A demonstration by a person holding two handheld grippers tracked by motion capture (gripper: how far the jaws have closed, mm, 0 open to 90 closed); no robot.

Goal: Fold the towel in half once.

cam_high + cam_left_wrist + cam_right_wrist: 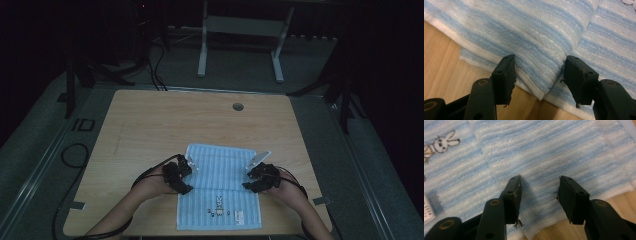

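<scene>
A light blue striped towel (220,172) lies folded on the near half of the wooden table (150,120). My left gripper (184,181) is at the towel's left edge, my right gripper (252,181) at its right edge. In the left gripper view the jaws (539,61) stand apart over the layered towel edge (536,30), with a raised ridge of cloth between them. In the right gripper view the jaws (540,180) are also apart, low over the towel (536,150) near its hem. A small rabbit embroidery (441,143) and a white label (427,210) show on the cloth.
A round cable hole (238,106) sits near the table's far edge. Beyond the table stand a white frame leg set (240,45) and dark stands (72,75) on a grey floor. Bare wood surrounds the towel on the left, right and far sides.
</scene>
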